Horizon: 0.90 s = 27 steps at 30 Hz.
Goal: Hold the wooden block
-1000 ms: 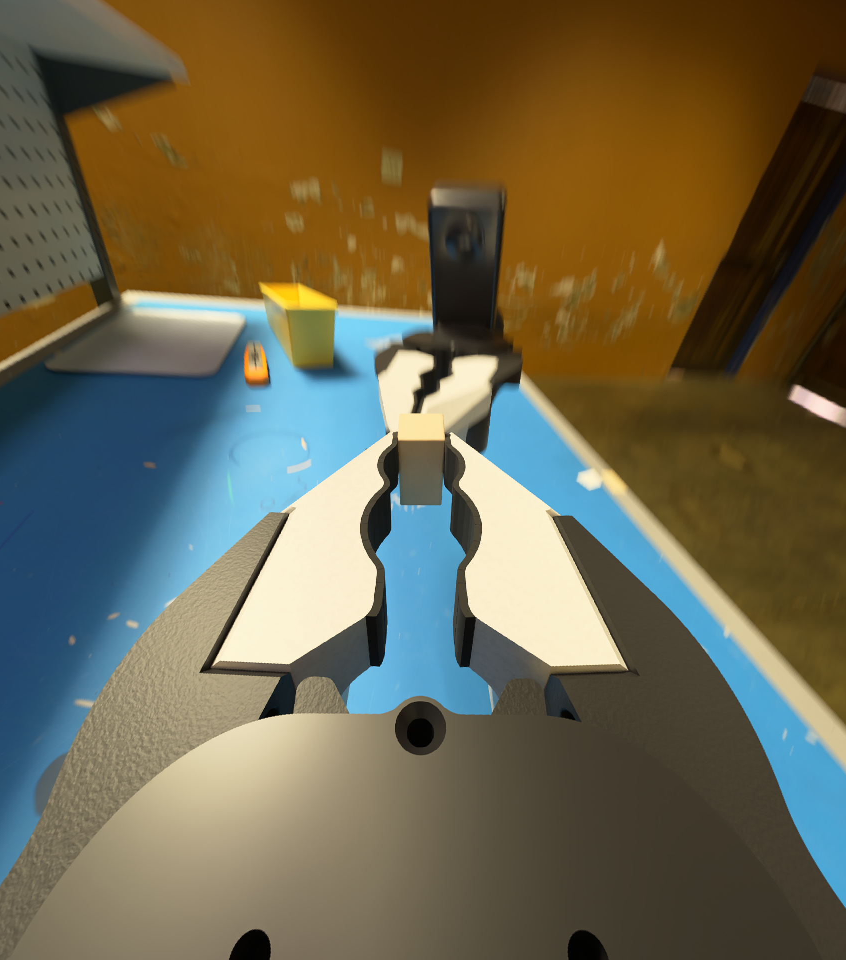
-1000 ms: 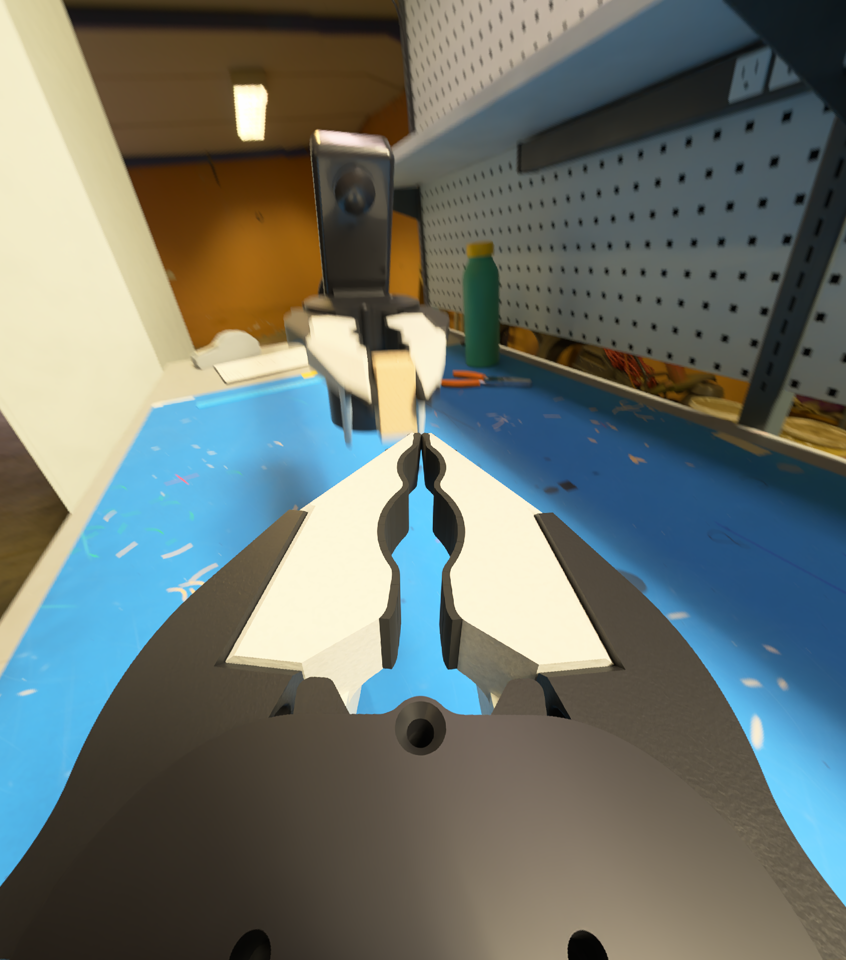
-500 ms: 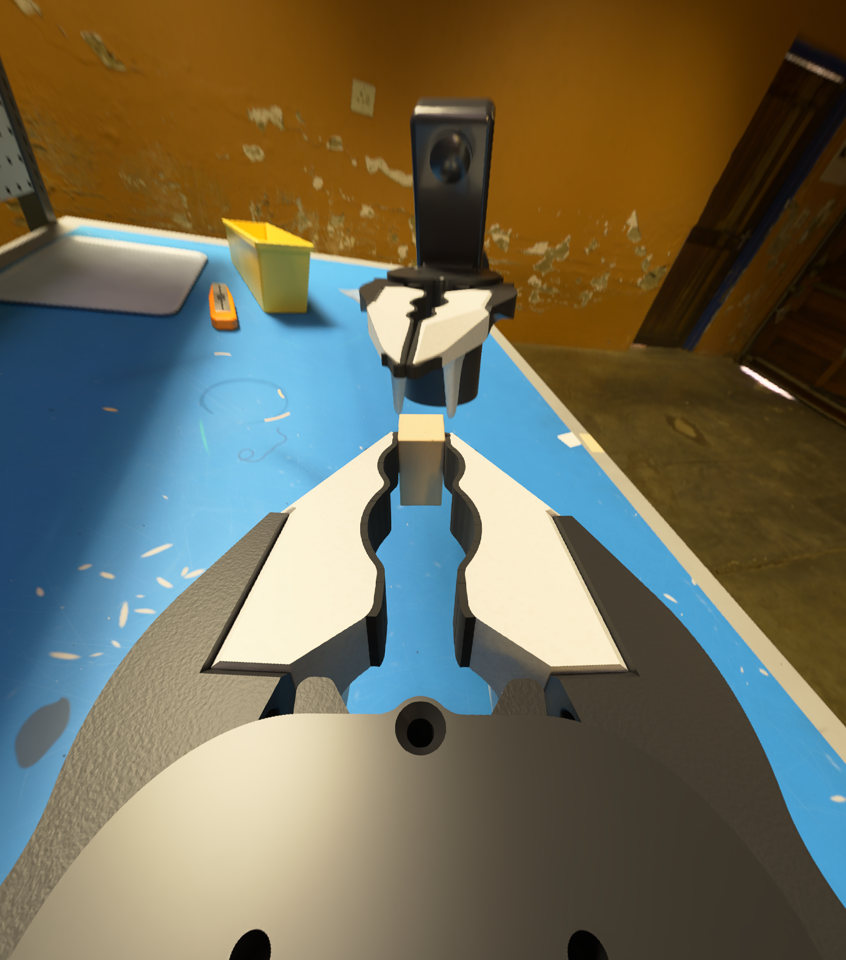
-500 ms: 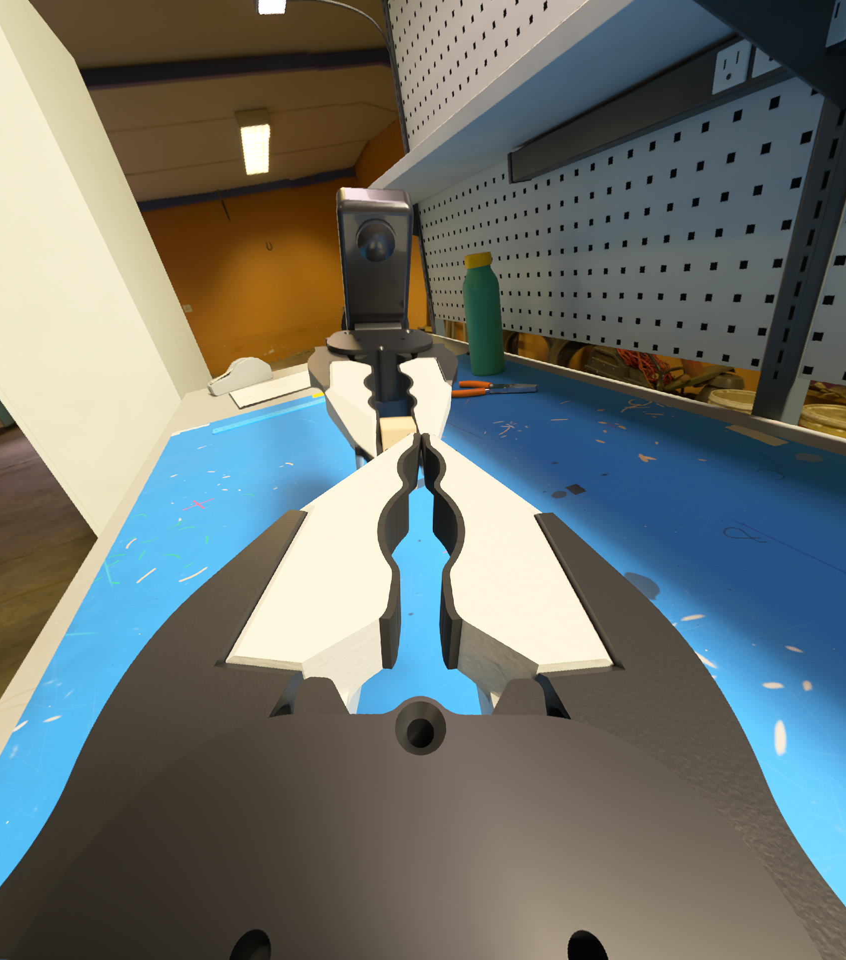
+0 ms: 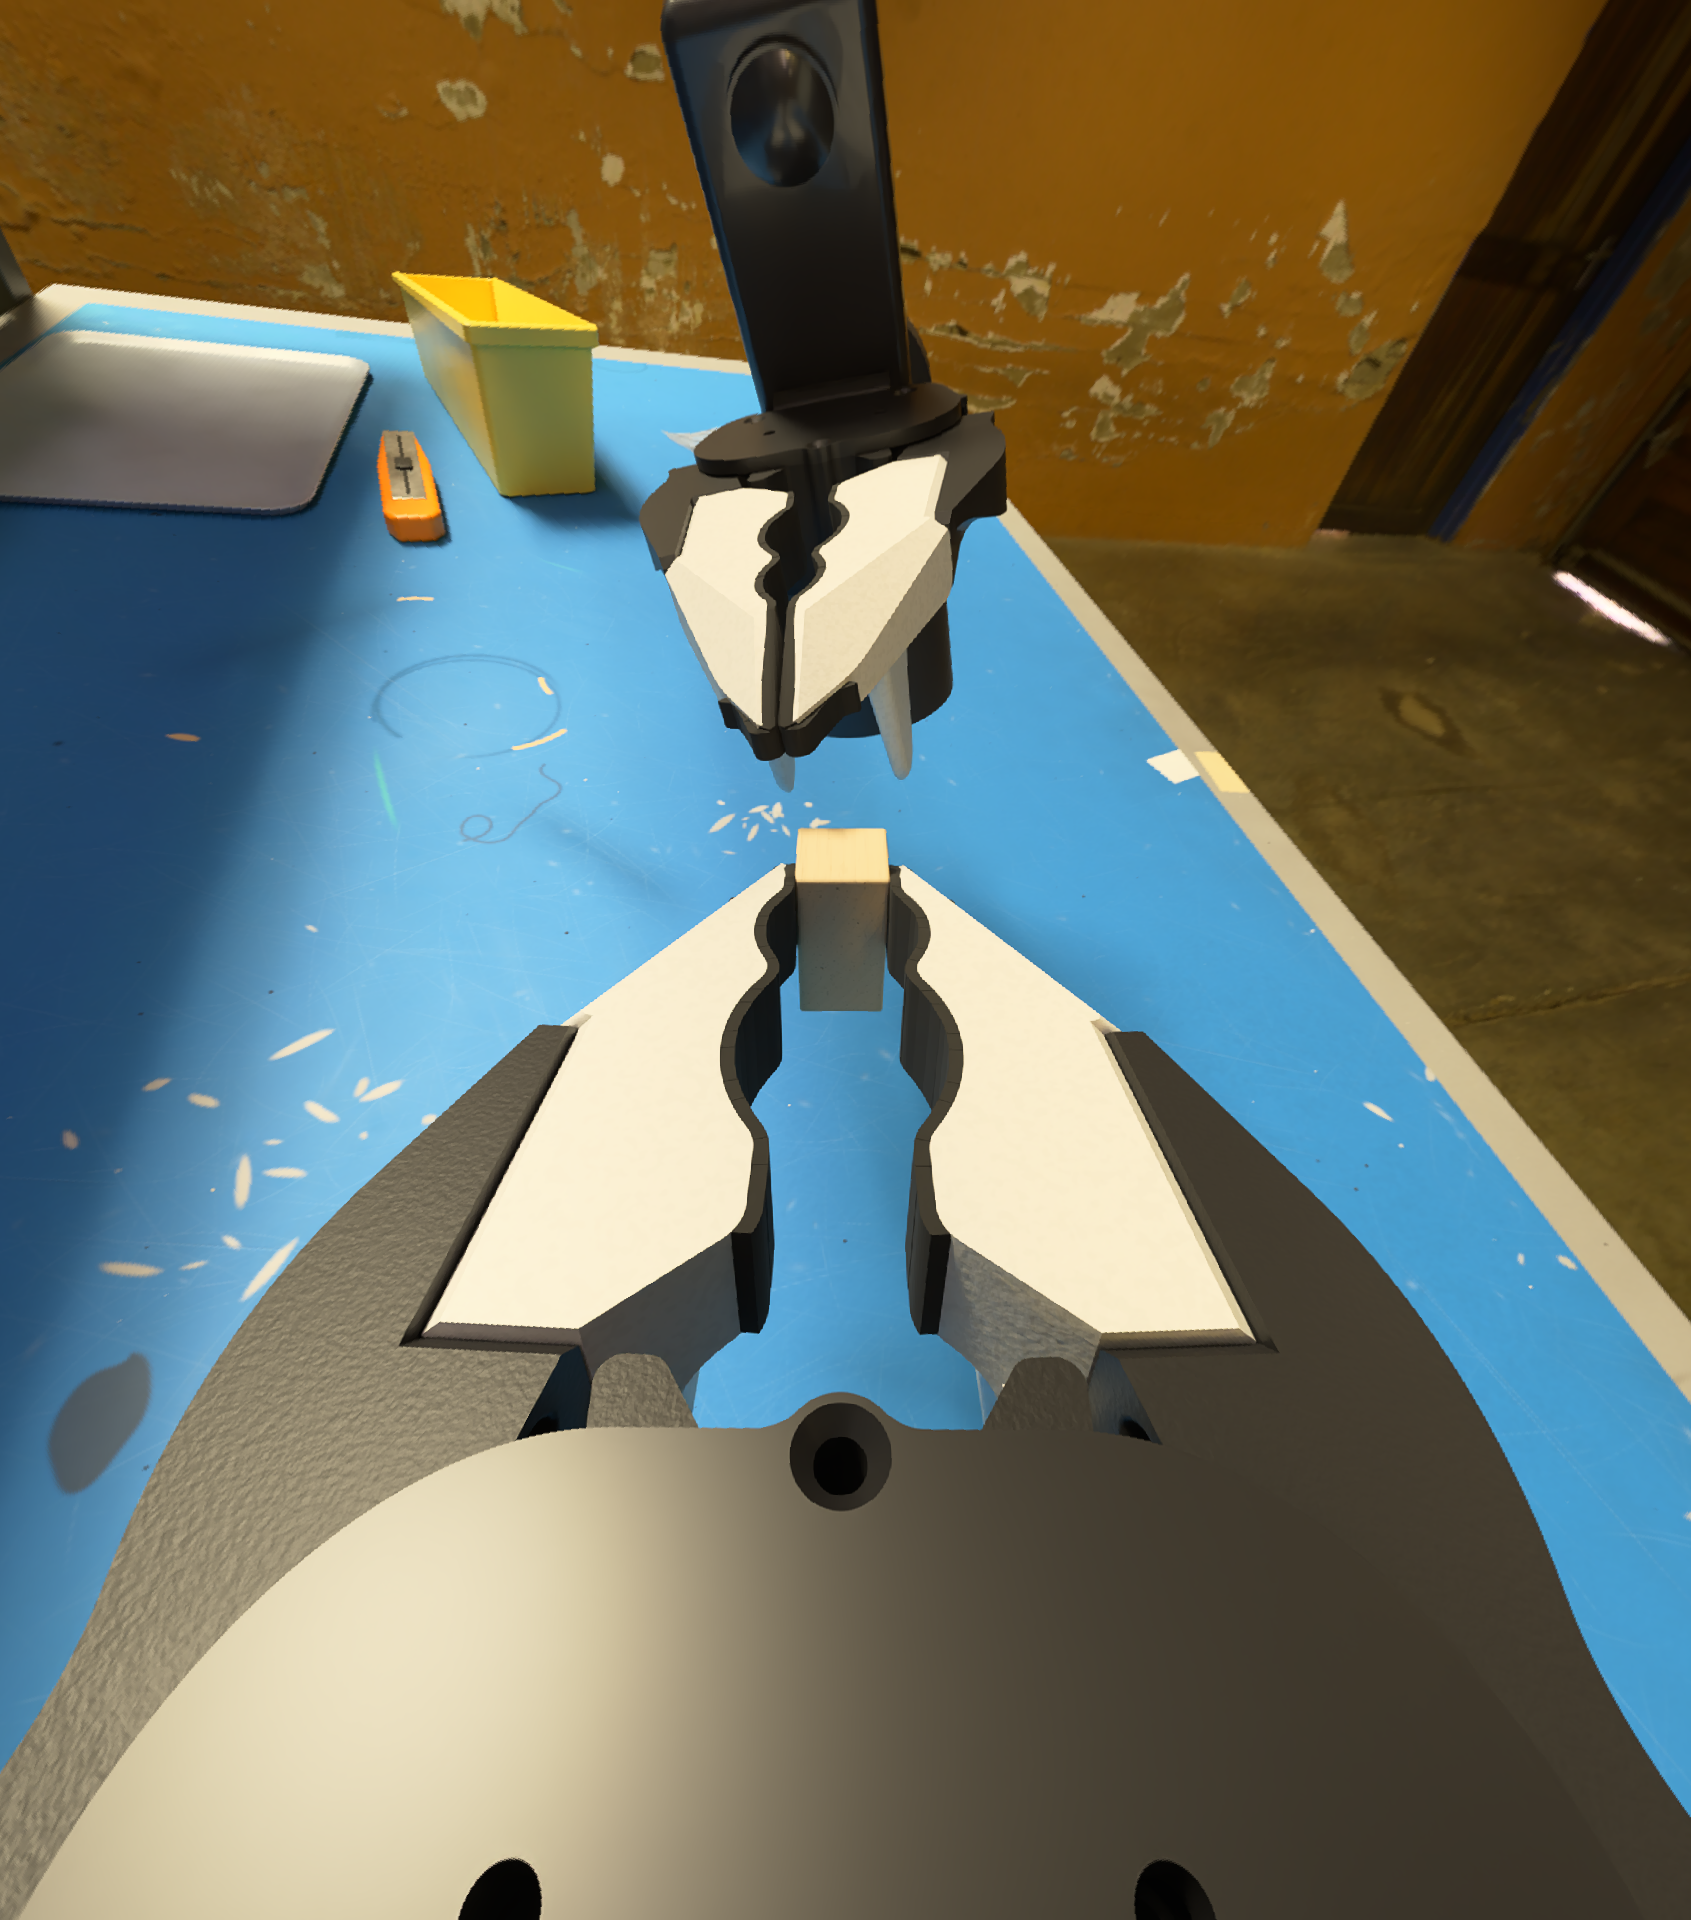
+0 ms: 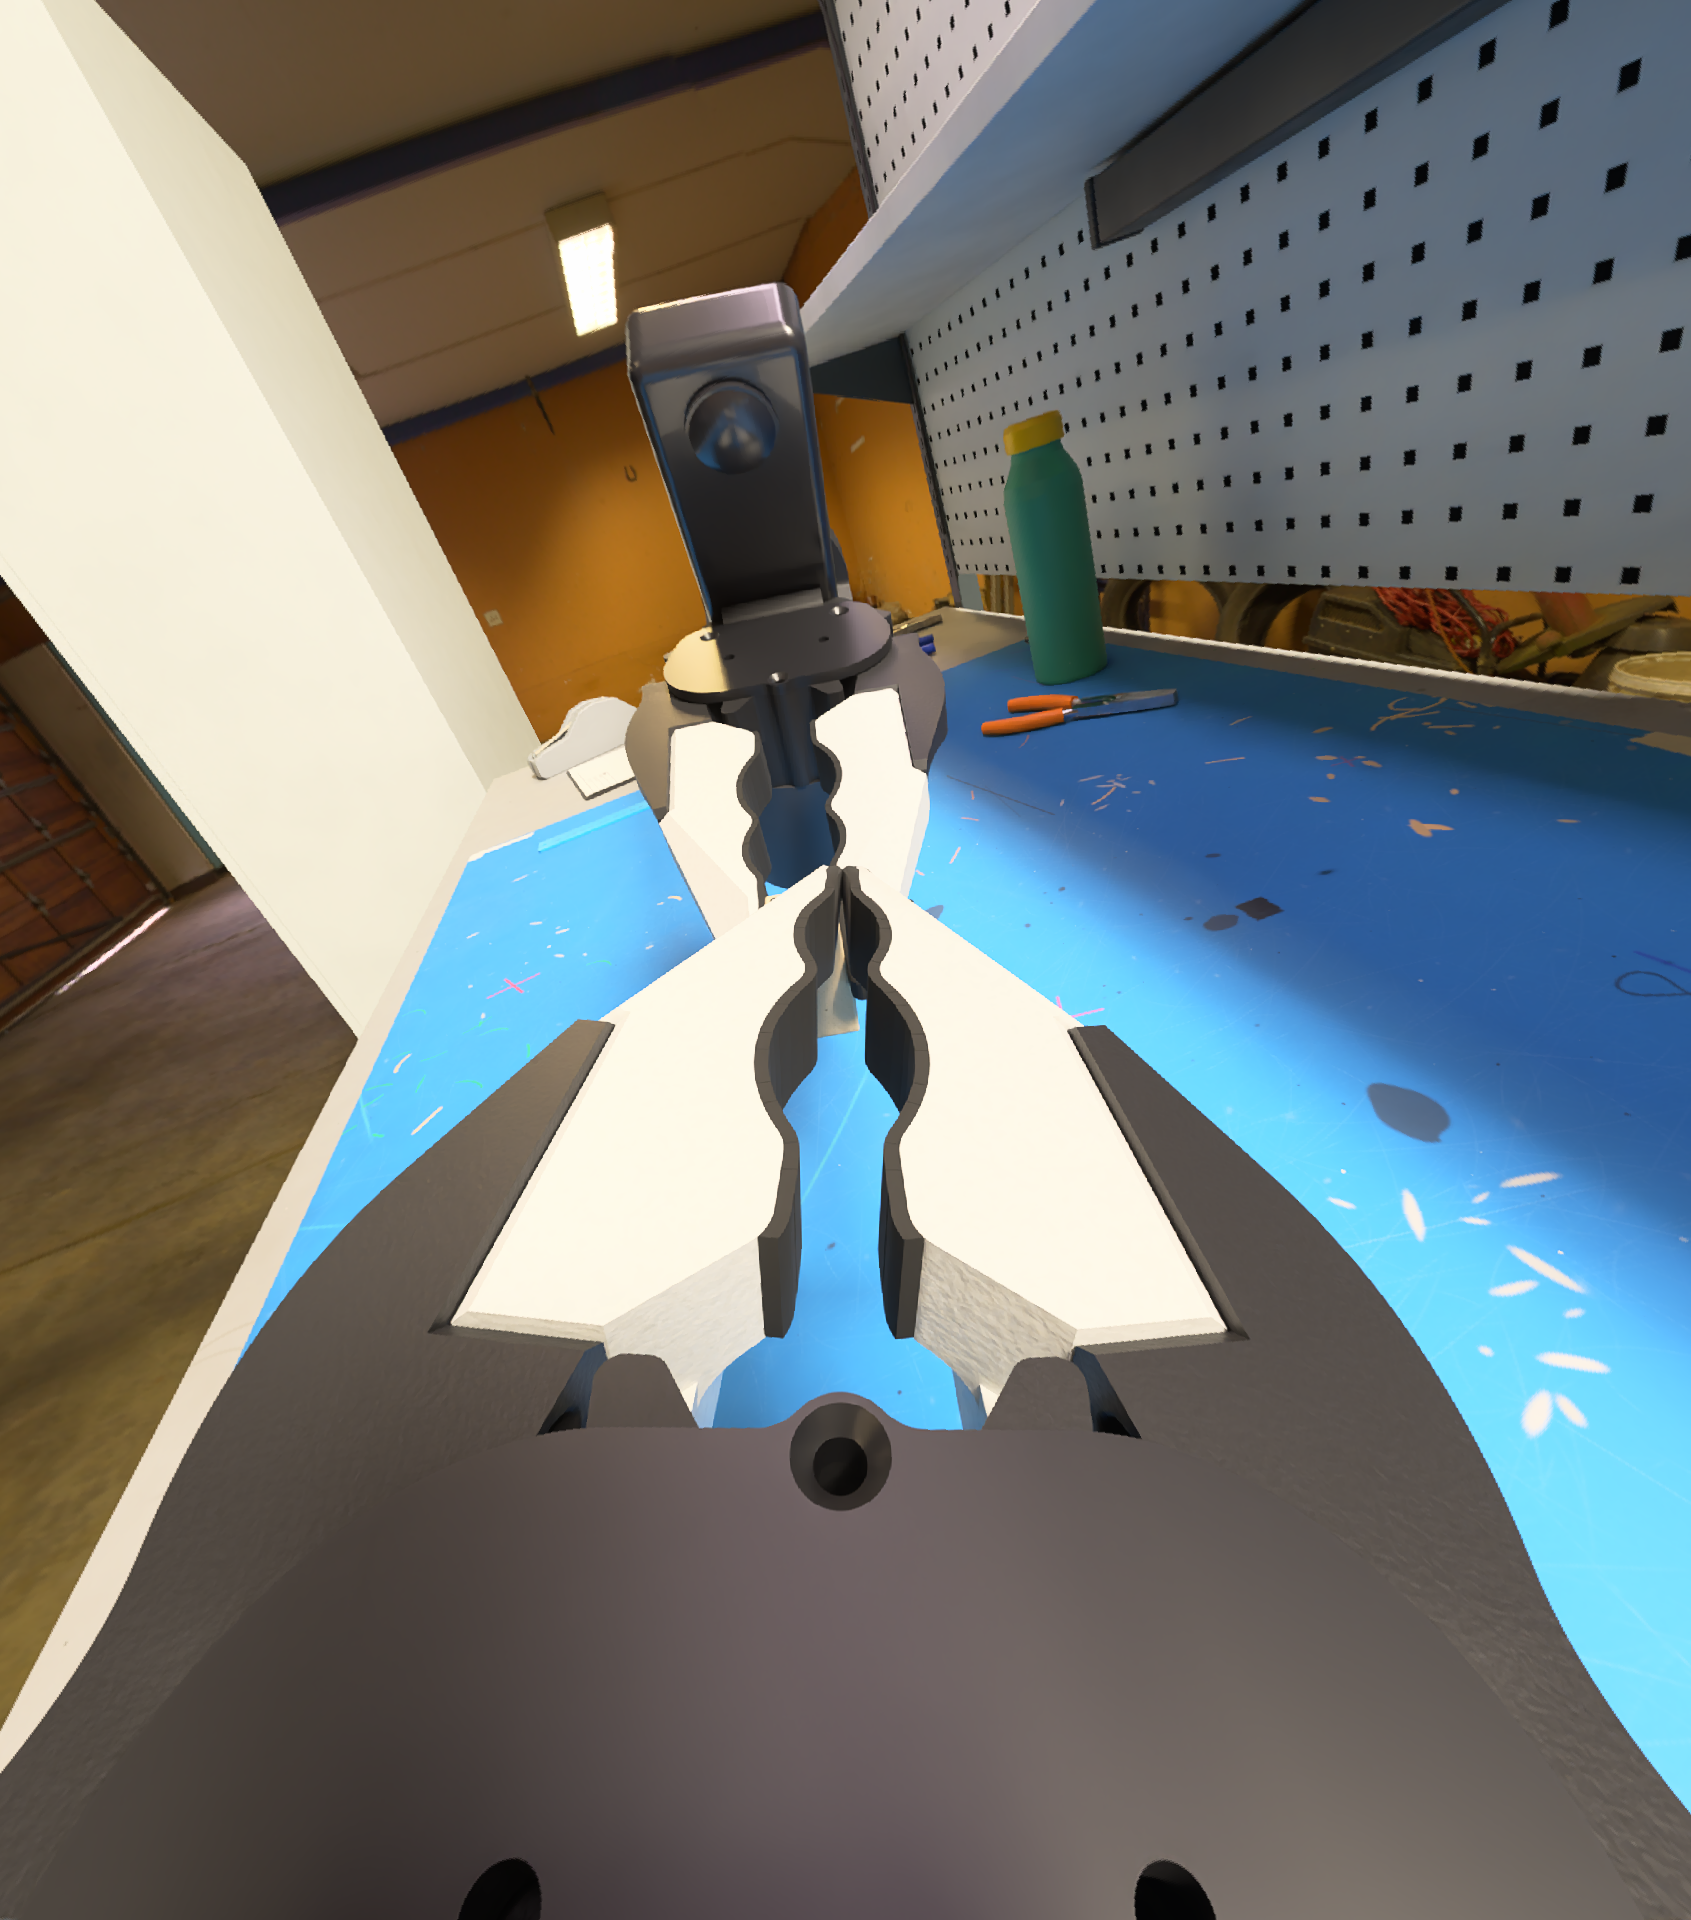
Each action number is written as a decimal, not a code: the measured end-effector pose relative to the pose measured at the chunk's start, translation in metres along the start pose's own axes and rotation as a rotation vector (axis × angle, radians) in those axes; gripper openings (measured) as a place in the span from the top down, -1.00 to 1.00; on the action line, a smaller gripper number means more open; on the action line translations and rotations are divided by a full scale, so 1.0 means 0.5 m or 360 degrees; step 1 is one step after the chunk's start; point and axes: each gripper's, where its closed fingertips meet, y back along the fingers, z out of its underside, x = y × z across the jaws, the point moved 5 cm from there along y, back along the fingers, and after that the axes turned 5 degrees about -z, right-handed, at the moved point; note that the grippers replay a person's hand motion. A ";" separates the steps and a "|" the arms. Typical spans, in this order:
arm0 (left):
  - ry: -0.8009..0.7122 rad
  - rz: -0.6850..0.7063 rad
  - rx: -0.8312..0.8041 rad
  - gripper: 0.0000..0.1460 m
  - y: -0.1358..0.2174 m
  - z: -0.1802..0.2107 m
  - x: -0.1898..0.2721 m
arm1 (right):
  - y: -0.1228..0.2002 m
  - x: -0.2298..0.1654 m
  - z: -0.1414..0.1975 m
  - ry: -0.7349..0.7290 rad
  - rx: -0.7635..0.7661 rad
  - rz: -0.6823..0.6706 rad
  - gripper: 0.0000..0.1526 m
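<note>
Two grippers face each other above my blue, paint-flecked surface (image 5: 197, 935), near its long edge that borders the brown floor. My left gripper (image 5: 841, 894) is clenched on the small pale wooden block (image 5: 841, 925), which sits upright between the white fingertips (image 5: 716, 935), its top poking just above them, lifted clear of the surface. My right gripper (image 6: 839, 883) is empty, its jaws pressed together at the tips; from the left wrist view it hangs nose-down just beyond the block, apart from it.

Toward the far end of the surface stand a yellow open plastic bin (image 5: 508, 384), an orange utility knife (image 5: 408, 488) beside it, and a grey flat tray (image 5: 114, 426) in the corner. Along the pegboard edge are a green bottle with a yellow cap (image 6: 1054, 551) and orange-handled pliers (image 6: 1069, 710).

I judge the block already secured, so the job is holding well: I would keep the squeeze even, keep the left gripper level so the block cannot slide out of the tips, and keep the right one from nudging it.
</note>
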 end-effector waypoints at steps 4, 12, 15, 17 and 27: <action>-0.0040 -0.0026 0.0001 0.78 -0.002 -0.002 0.003 | 0.003 -0.006 -0.002 0.0073 -0.0027 0.0030 1.00; -0.0196 -0.0080 -0.0074 0.78 0.010 0.000 0.022 | 0.008 -0.026 0.010 0.0201 -0.0129 0.0032 1.00; -0.0173 -0.0151 -0.0057 0.78 0.044 0.002 0.009 | 0.040 -0.023 -0.001 0.0189 -0.0036 0.0067 1.00; -0.0218 -0.0254 -0.0116 0.78 0.079 0.011 0.000 | 0.056 -0.022 0.005 0.0217 -0.0098 0.0136 1.00; -0.0384 -0.0357 -0.0402 0.78 0.050 0.043 0.023 | 0.050 -0.026 0.024 0.0065 -0.0122 0.0030 1.00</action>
